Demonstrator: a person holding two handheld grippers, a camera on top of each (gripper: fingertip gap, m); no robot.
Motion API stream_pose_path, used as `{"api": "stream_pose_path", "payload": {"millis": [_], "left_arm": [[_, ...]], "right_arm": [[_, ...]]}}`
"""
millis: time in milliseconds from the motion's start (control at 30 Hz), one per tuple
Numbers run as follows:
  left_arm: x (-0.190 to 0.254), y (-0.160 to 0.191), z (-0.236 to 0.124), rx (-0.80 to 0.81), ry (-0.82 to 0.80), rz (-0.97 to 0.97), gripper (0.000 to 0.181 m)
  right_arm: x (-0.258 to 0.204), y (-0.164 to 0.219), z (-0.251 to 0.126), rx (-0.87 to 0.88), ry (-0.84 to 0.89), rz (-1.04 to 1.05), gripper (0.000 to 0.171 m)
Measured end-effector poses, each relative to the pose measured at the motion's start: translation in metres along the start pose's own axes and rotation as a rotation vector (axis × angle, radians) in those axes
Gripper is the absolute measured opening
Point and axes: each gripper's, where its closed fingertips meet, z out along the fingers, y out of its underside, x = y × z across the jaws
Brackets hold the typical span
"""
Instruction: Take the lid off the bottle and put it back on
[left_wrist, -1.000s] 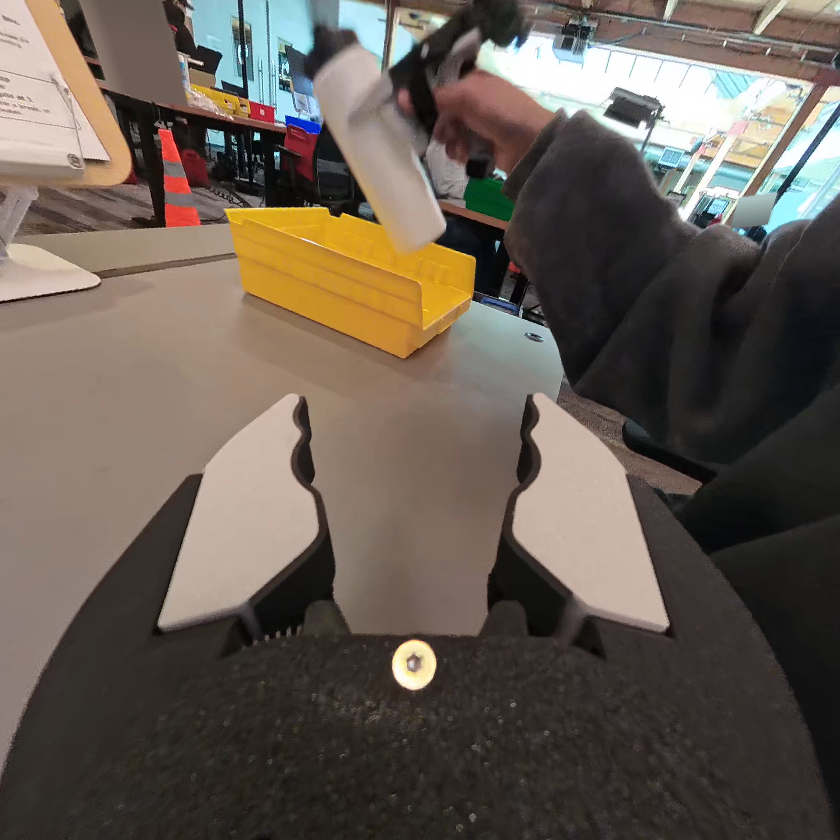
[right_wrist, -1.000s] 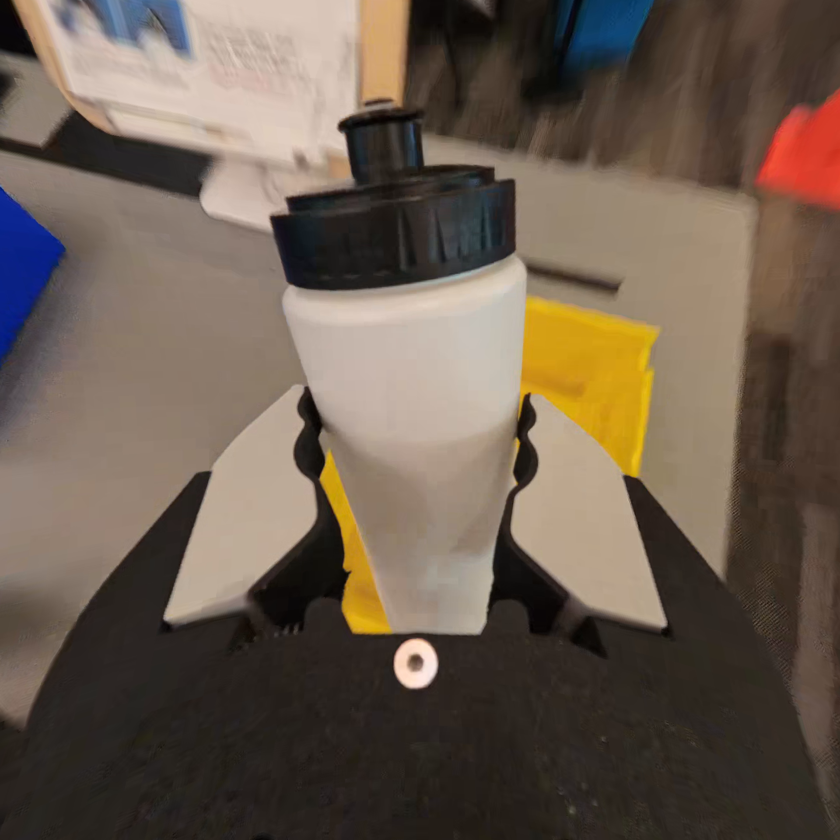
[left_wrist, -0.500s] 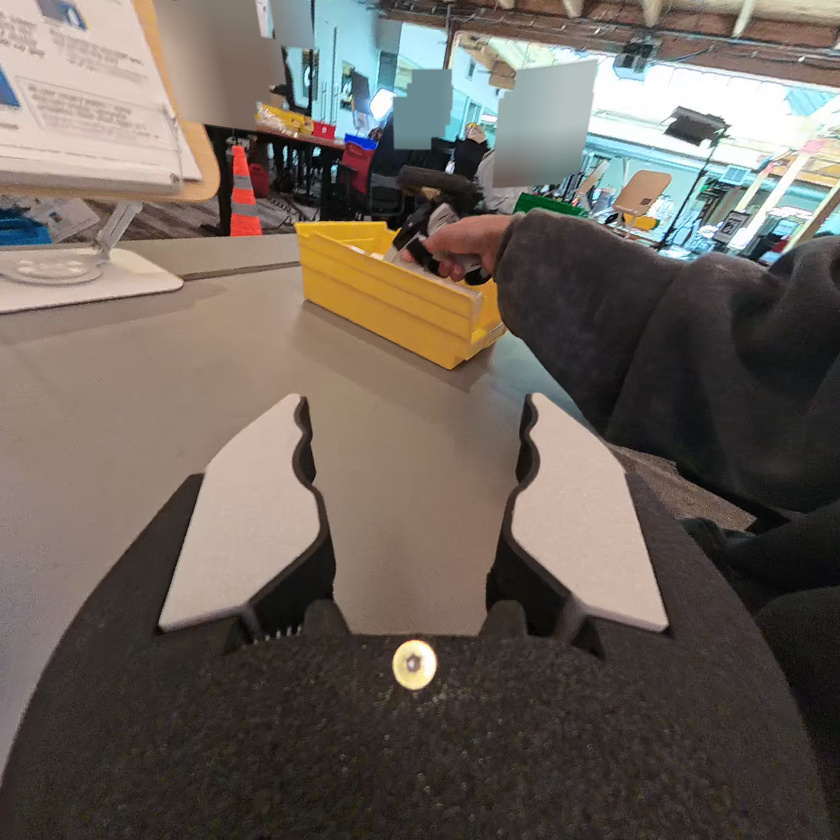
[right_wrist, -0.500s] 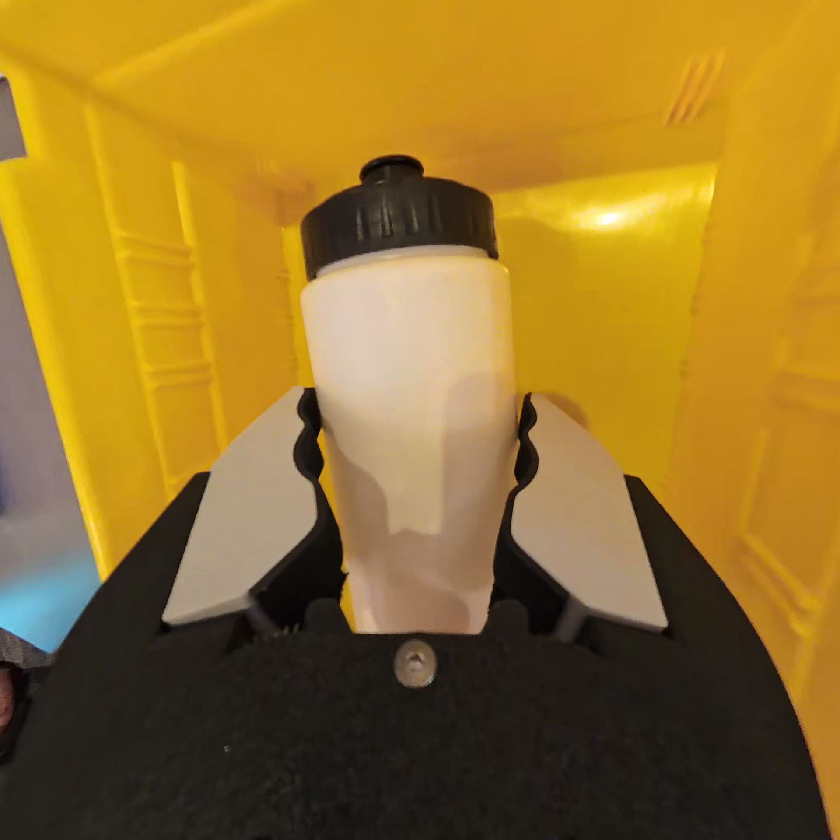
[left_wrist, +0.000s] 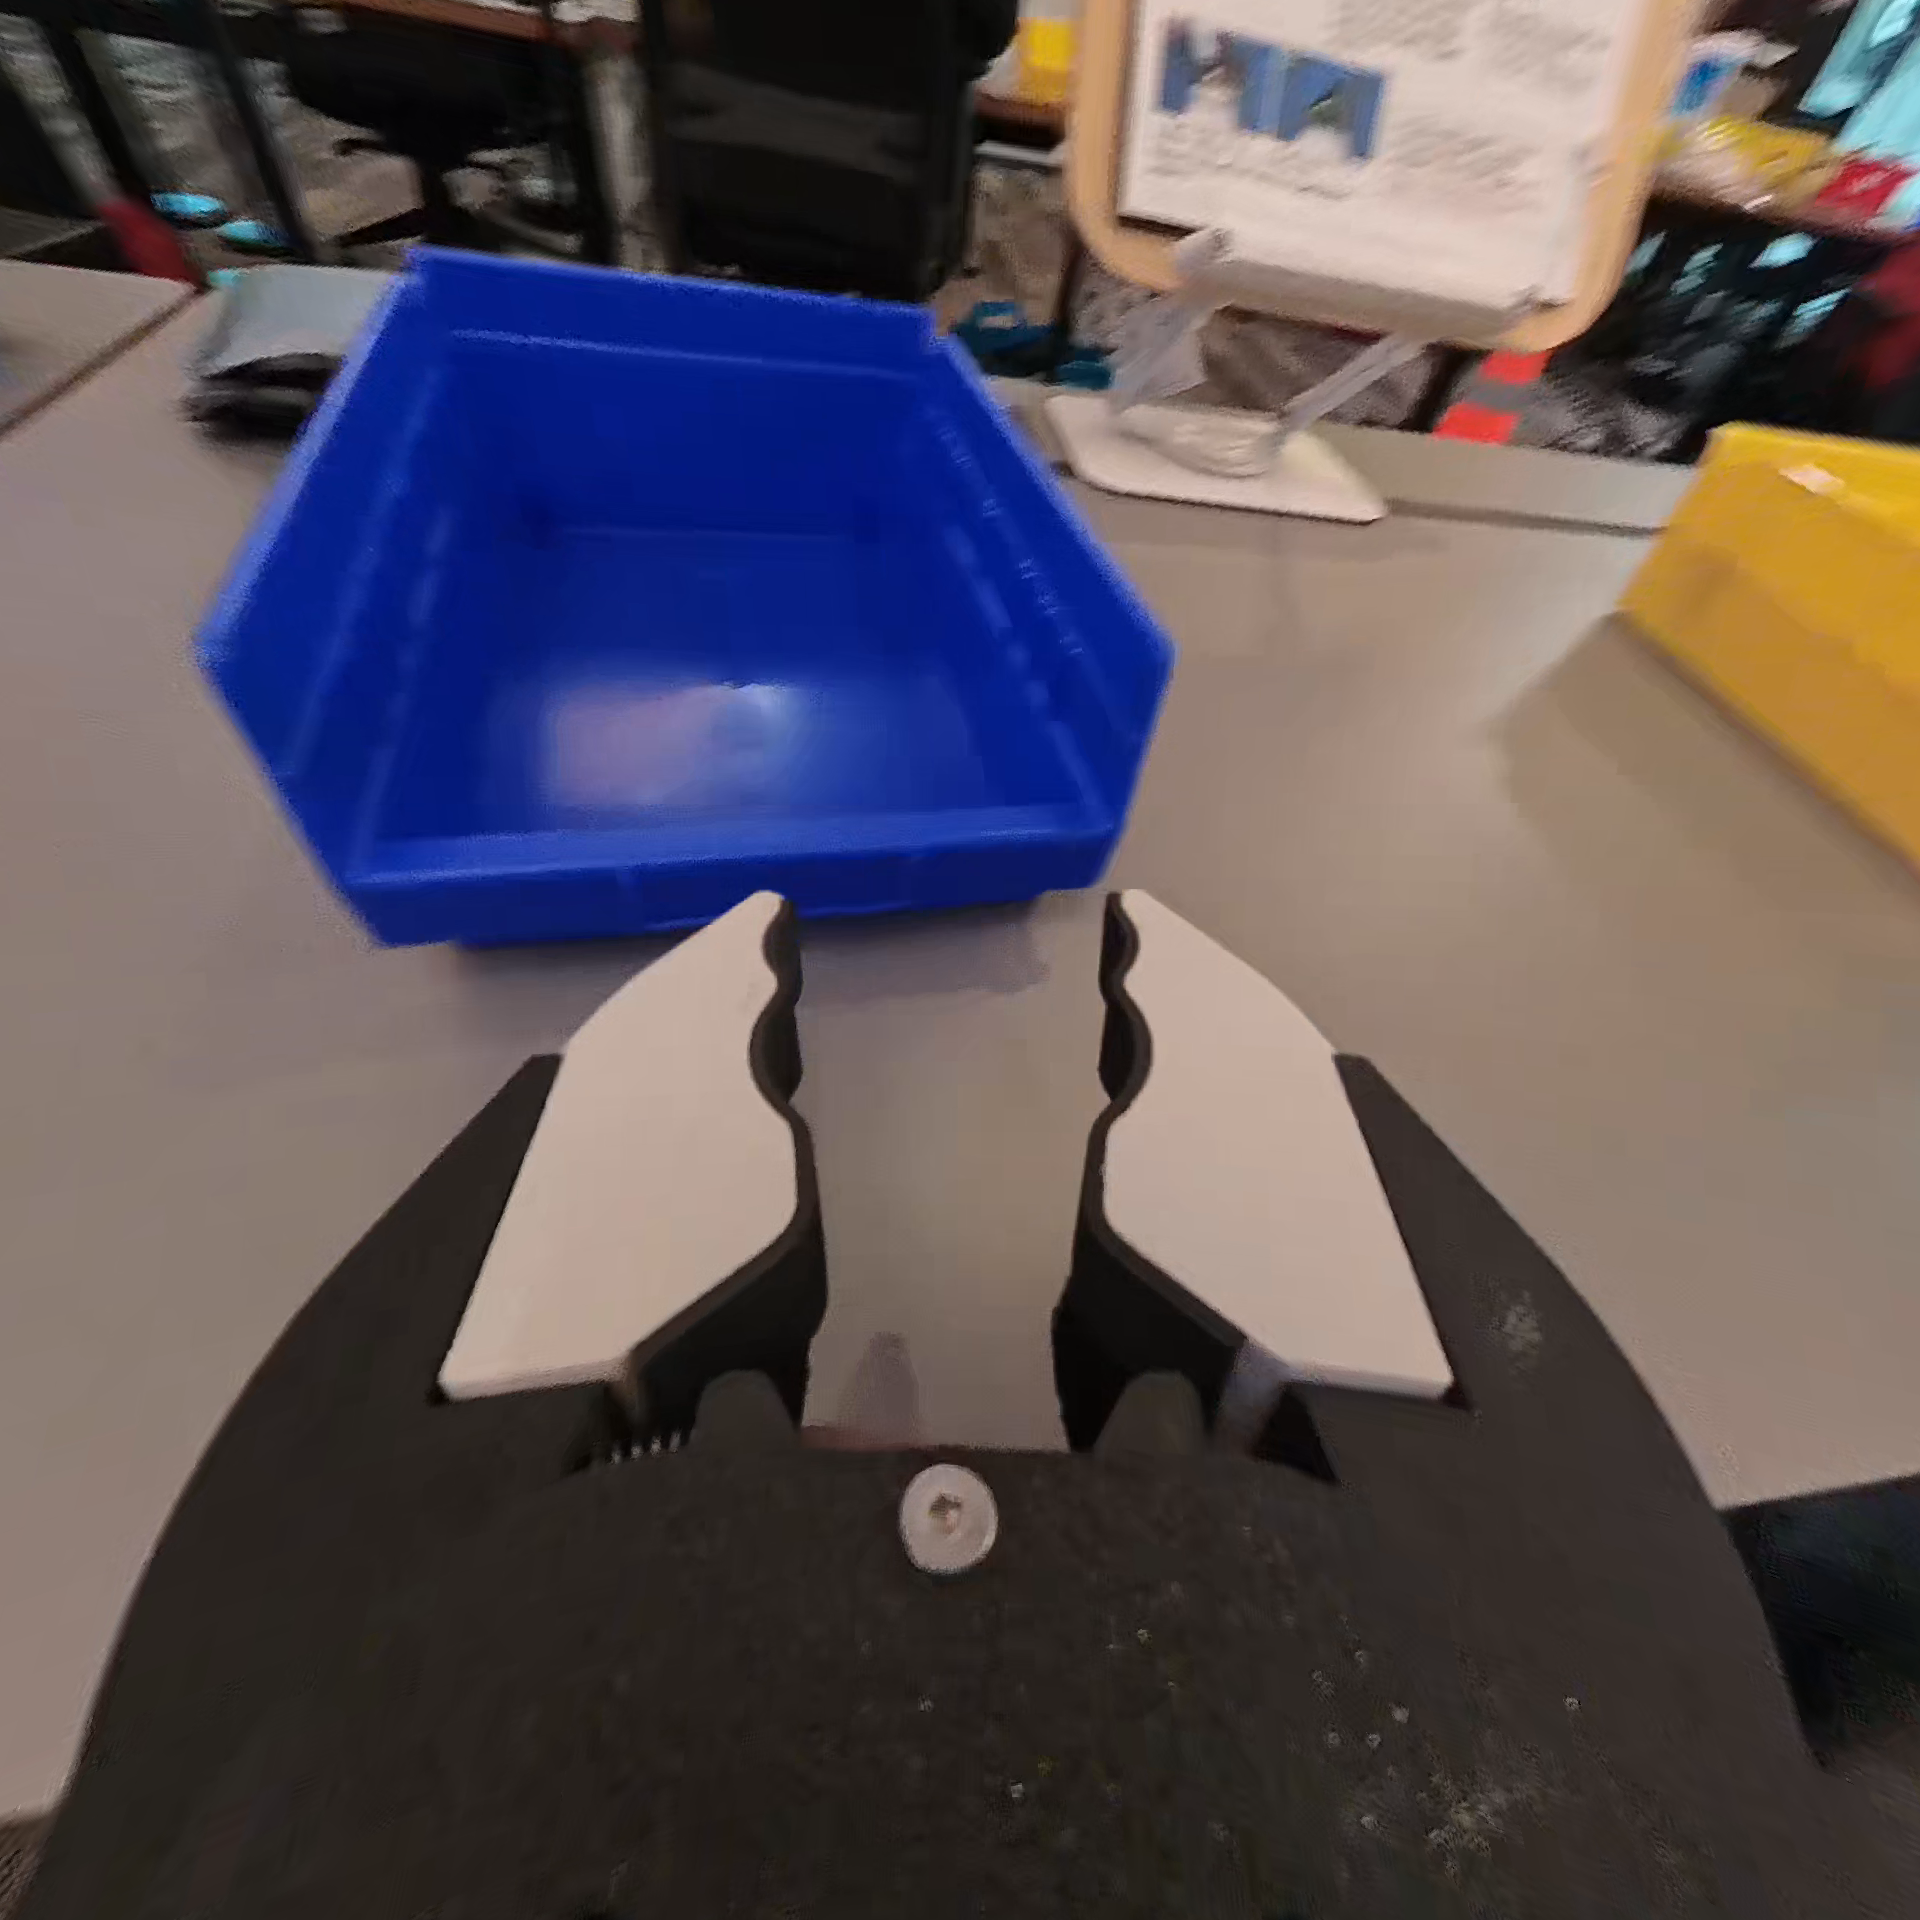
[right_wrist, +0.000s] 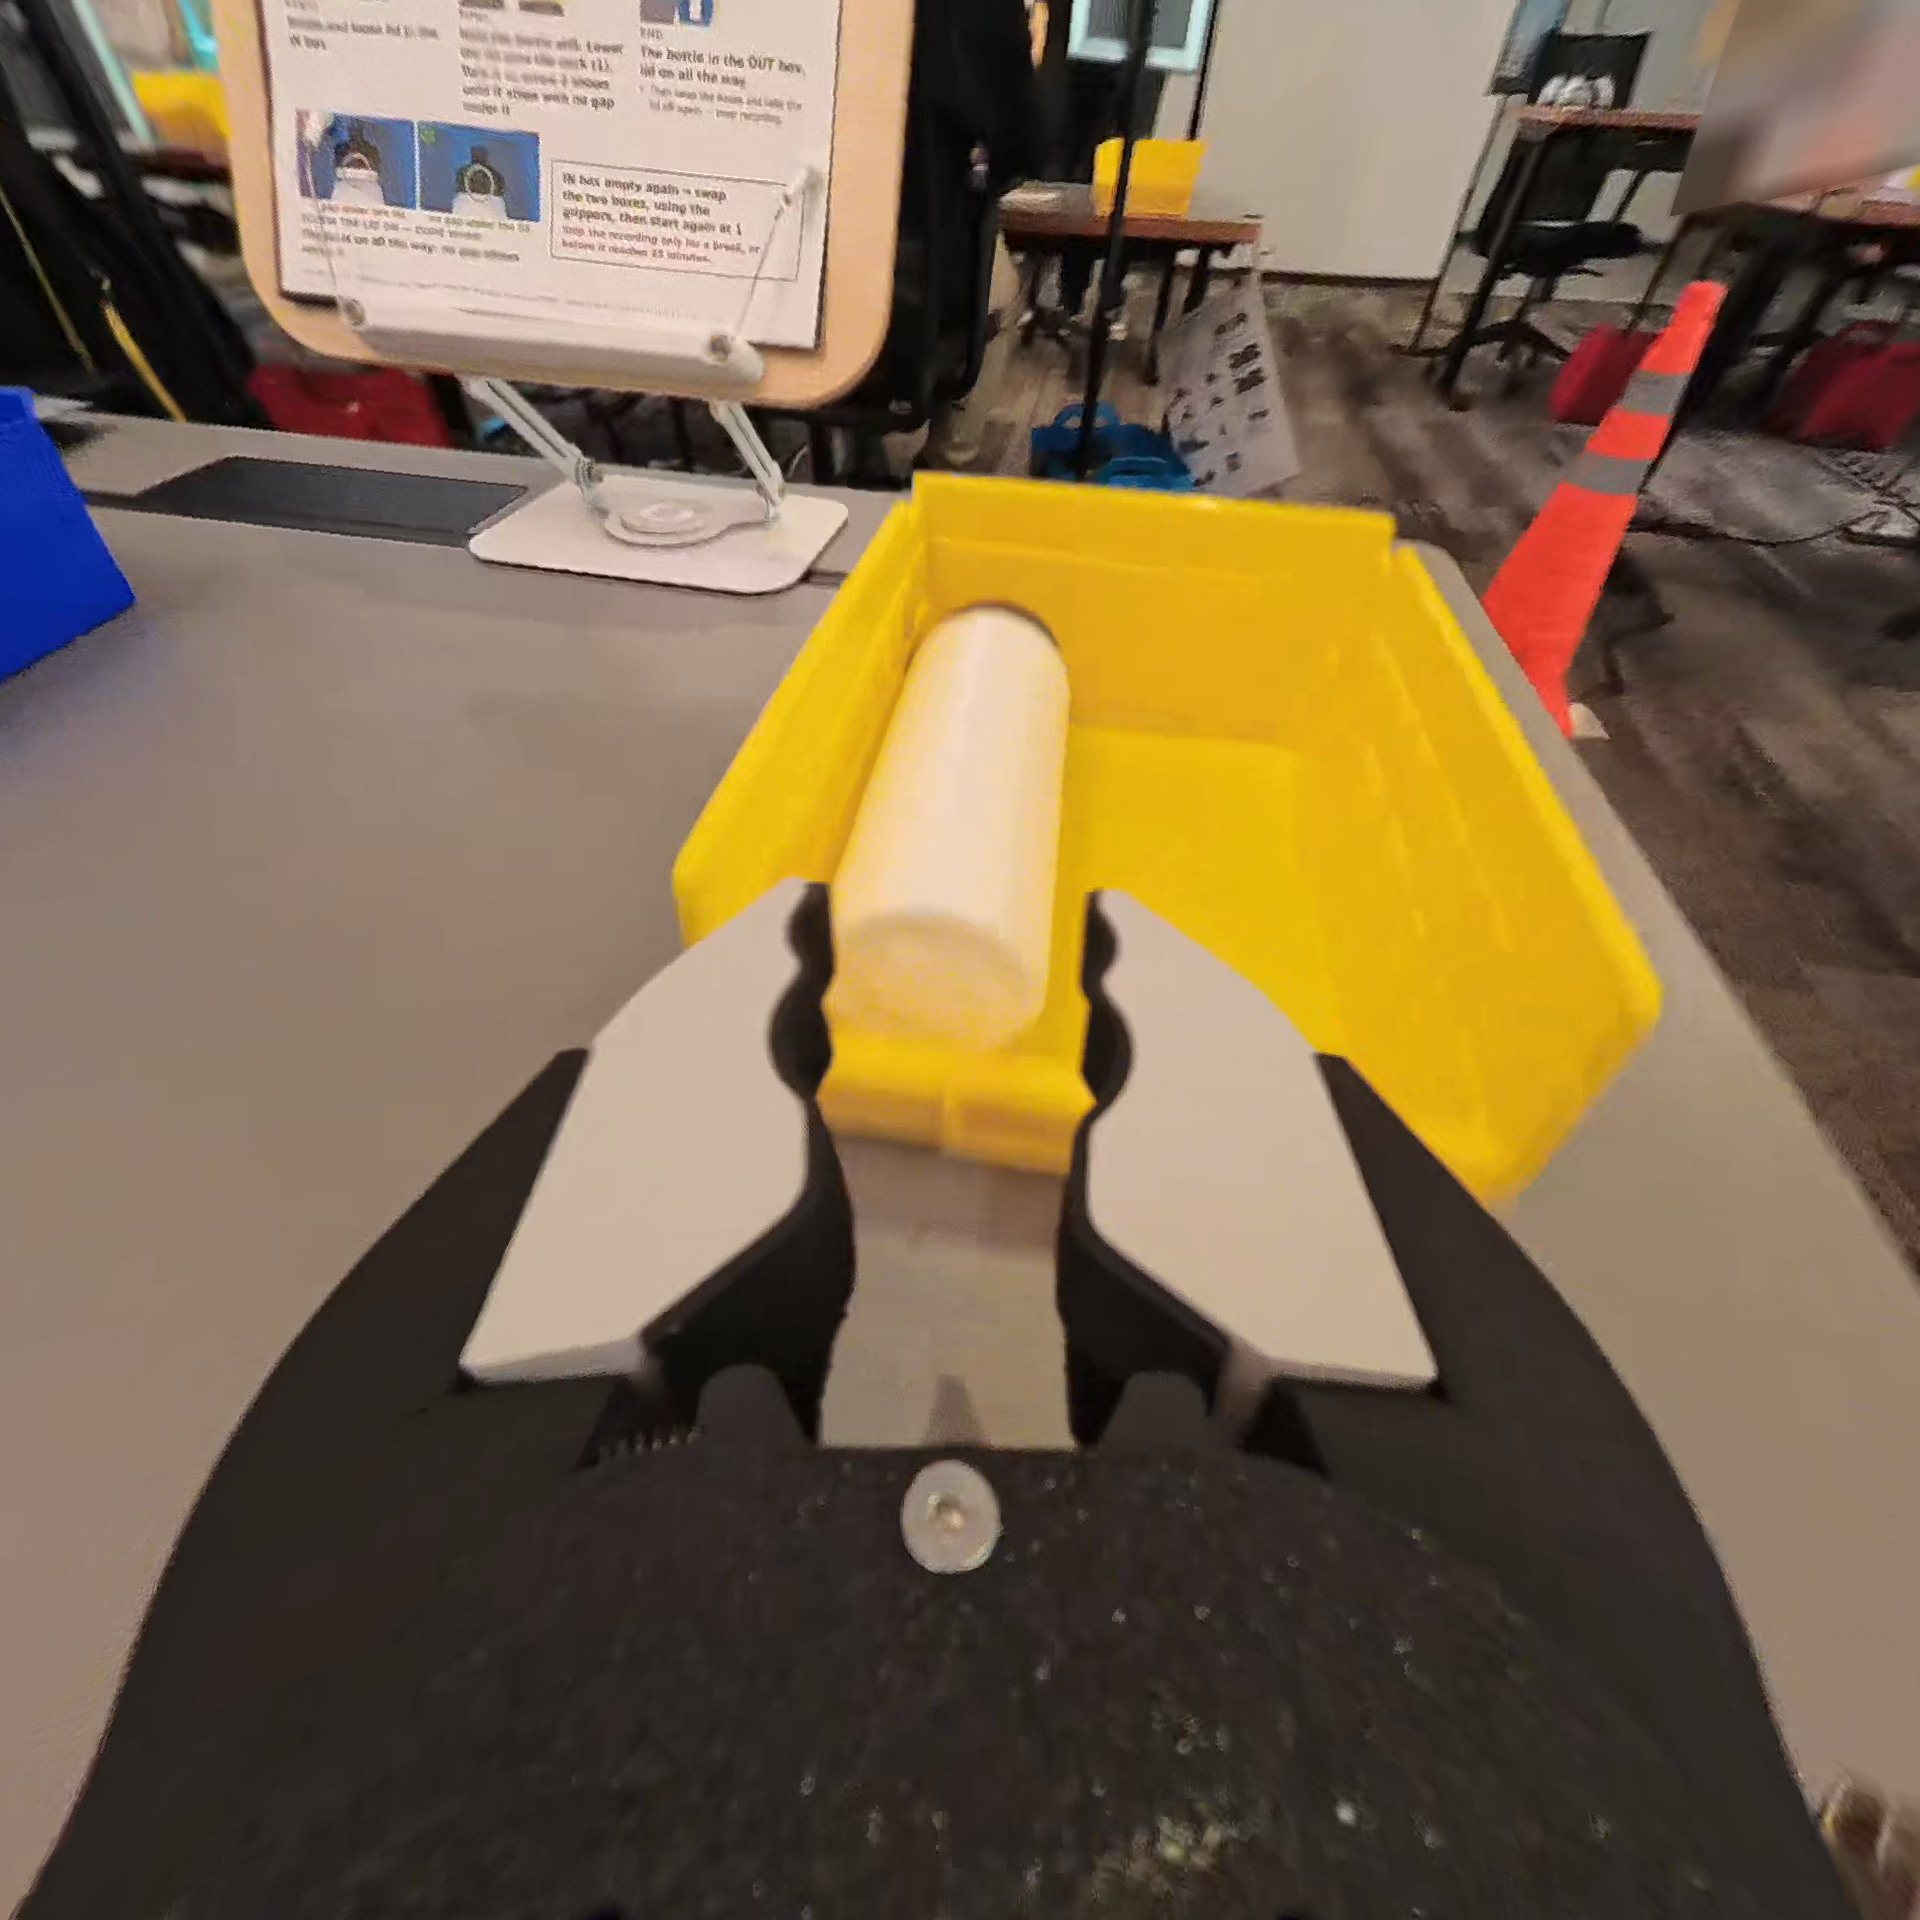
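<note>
Bottle (right_wrist: 951, 821) in yellow bin (right_wrist: 1455, 935), beyond hand-held gripper (right_wrist: 951, 997)

Flat grey table (left_wrist: 1351, 831) here: open blue plastic bin (left_wrist: 665, 623) mid-frame, yellow plastic bin (right_wrist: 1299, 831) right of centre, white stand base (right_wrist: 665, 530) upper centre behind them.

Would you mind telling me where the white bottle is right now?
In the right wrist view, the white bottle lies on its side in the yellow bin, along its left wall, base toward the open right gripper, which is not holding it.
</note>
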Motion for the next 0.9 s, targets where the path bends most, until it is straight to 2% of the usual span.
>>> {"api": "stream_pose_path", "payload": {"millis": [33, 133, 267, 533, 900], "left_arm": [[-0.009, 0.004, 0.0, -0.025, -0.037, 0.003, 0.055], [-0.016, 0.006, 0.0, -0.056, -0.073, -0.017, 0.052], [-0.009, 0.014, 0.003, -0.097, -0.06, -0.001, 0.054], [-0.007, 0.009, 0.004, -0.074, -0.053, -0.011, 0.055], [0.001, 0.016, 0.012, -0.111, -0.026, 0.026, 0.055]], "right_arm": [[-0.003, 0.017, -0.011, 0.01, 0.013, 0.034, 0.035], [-0.009, 0.033, -0.022, -0.066, -0.038, 0.083, 0.038], [0.014, 0.031, -0.025, -0.079, 0.052, -0.008, 0.039], [0.02, 0.046, -0.02, -0.13, 0.011, 0.065, 0.039], [0.023, 0.044, -0.016, -0.113, -0.026, 0.143, 0.037]]}}
